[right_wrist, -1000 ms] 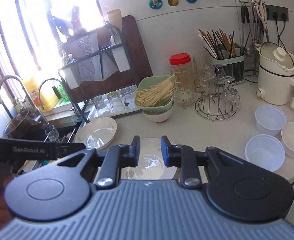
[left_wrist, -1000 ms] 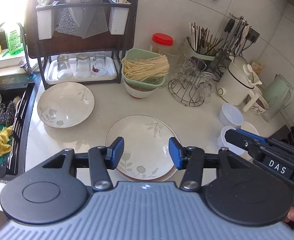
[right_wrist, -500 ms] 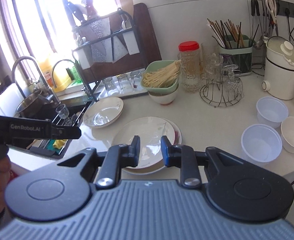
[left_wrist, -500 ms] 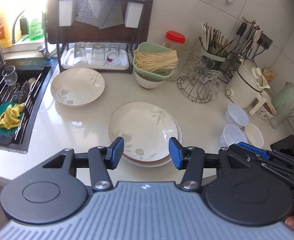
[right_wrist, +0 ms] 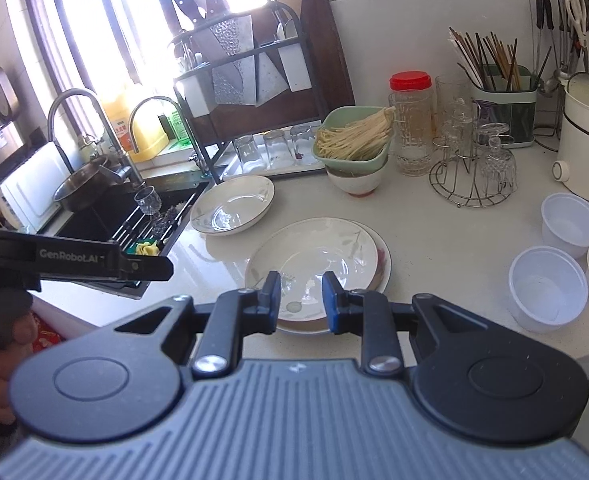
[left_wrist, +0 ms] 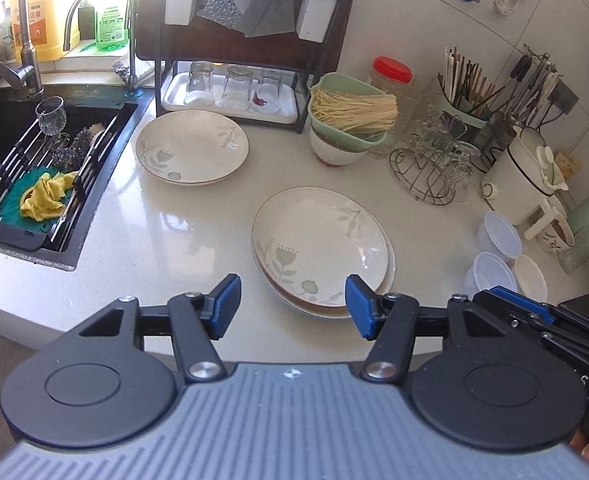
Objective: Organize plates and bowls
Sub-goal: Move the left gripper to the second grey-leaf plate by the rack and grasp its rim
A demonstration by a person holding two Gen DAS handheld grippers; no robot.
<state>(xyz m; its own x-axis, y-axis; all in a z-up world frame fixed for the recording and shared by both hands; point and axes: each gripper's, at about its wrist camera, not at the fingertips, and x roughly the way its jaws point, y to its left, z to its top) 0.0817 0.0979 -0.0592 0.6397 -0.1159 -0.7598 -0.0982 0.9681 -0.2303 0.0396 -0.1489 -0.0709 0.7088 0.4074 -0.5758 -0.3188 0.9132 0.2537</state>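
plates (left_wrist: 322, 240): glossy ceramic | counter (left_wrist: 166, 236): polished speckled stone | tub (right_wrist: 548, 288): translucent plastic | rack (right_wrist: 470, 184): wire metal

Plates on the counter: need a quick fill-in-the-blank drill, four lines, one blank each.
1. The single plate lies between the stacked plates and the ____.
2. The noodles lie in a ____ bowl.
3. The jar has a ____ lid.
4. The sink holds a ____ cloth.

Missing words: sink; green; red; yellow
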